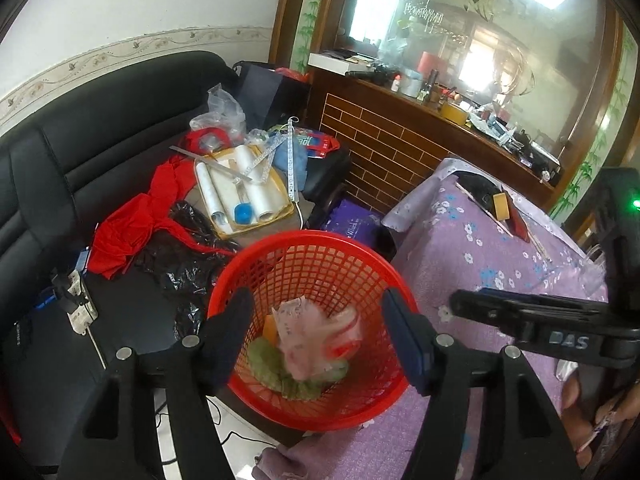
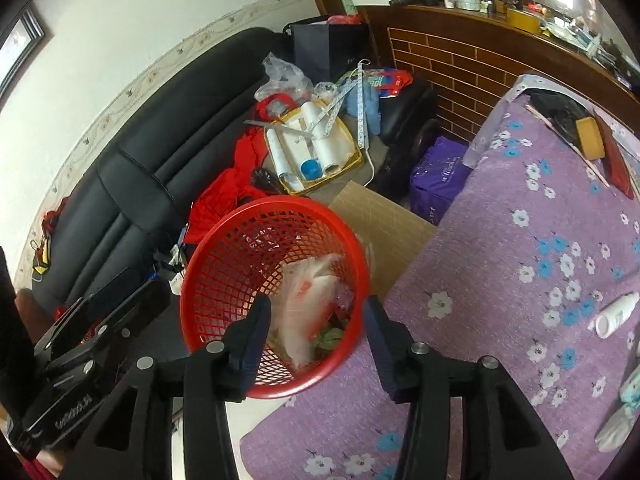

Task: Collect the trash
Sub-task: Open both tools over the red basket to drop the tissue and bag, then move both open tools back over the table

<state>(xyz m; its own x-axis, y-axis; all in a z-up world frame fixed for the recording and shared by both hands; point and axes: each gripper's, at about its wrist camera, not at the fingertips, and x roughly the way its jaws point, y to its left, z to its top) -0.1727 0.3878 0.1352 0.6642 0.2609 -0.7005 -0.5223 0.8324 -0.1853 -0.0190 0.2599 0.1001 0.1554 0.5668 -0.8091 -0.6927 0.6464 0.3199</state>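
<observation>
- Left wrist view: the left tool (image 1: 316, 334) hangs over the red basket (image 1: 256, 392) with its fingers spread wide and nothing between them.
- The basket sits at the edge of the table (image 1: 500, 256), which wears a purple flowered cloth, right beside a black sofa (image 1: 80, 168).
- Inside the basket there's a crumpled white-and-red plastic bag (image 1: 316, 334) lying on some green stuff (image 1: 272, 364), with a bit of orange (image 1: 270, 330) poking out.
- The right tool (image 1: 464, 304) pokes in from the right, just above the cloth near the basket rim; can't tell from here if it's apart.
- The sofa is piled with a red cloth (image 1: 128, 228), a black bag (image 1: 180, 256) and a yellow tray (image 1: 240, 188) of white rolls.
- A tape roll (image 1: 501, 206) sits at the far end of the table.

- Right wrist view: the right tool (image 2: 316, 320) is also spread apart and holds nothing, aimed down into the same basket (image 2: 224, 264).
- The plastic bag (image 2: 308, 300) looks blurry here, inside the basket below the fingers.
- The left tool (image 2: 132, 292) shows at the lower left, beside the basket.
- A white bottle (image 2: 616, 314) lies on its side on the cloth at the right, well apart from the basket.
- A purple bag (image 2: 440, 184) sits on the floor between table and sofa.
</observation>
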